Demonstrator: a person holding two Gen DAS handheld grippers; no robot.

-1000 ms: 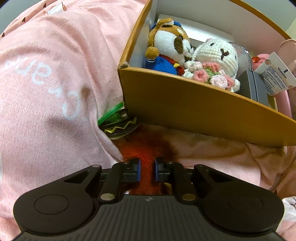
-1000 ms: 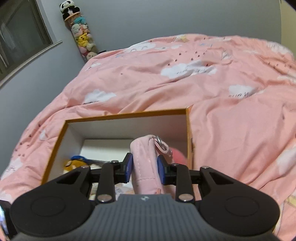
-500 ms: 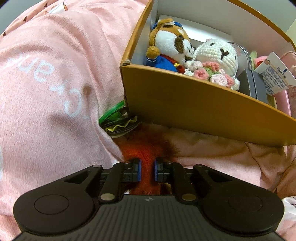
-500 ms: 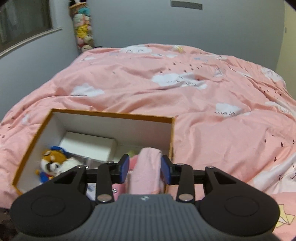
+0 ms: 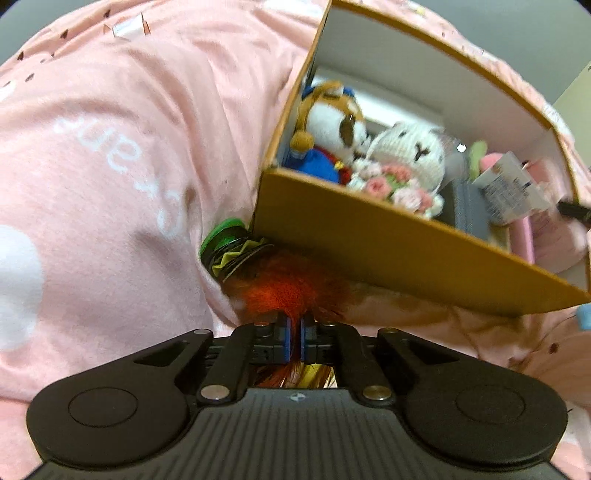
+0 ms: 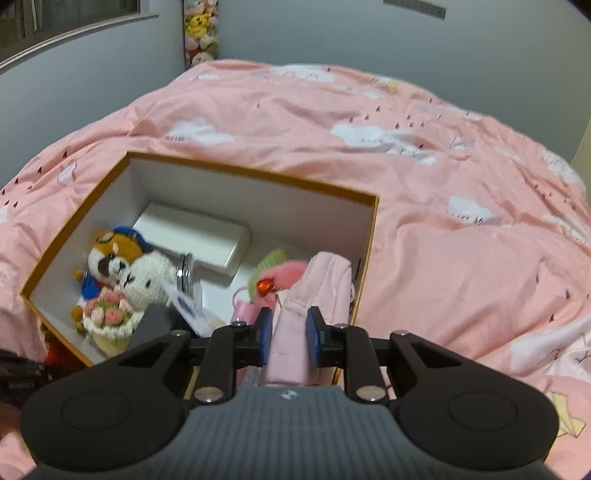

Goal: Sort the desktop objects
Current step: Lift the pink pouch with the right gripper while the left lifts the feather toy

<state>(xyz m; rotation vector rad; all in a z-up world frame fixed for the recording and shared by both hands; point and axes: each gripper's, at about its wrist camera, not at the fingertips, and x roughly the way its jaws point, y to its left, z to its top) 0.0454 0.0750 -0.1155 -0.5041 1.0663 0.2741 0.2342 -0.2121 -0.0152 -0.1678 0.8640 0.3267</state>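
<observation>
An orange cardboard box [image 5: 388,243] with white inside stands on the pink bed; it also shows in the right wrist view [image 6: 365,236]. It holds a dog plush [image 6: 110,254], a white crochet bunny with flowers [image 6: 144,280] and a white case [image 6: 192,243]. My left gripper [image 5: 294,332] is shut on an orange-haired doll [image 5: 288,291] with a green hat [image 5: 229,243], just outside the box's near wall. My right gripper [image 6: 289,338] is shut on a pink pouch [image 6: 321,288] at the box's right end.
The pink cloud-print duvet [image 6: 443,184] covers the bed all around the box. A grey wall and a column of plush toys [image 6: 199,33] stand at the back. A labelled packet [image 5: 513,188] and a dark flat item [image 5: 469,214] lie in the box.
My right gripper has lowered the pink pouch into the box's right end and the view now looks down into the box. My left gripper has closed tighter on the doll's hair and moved slightly.
</observation>
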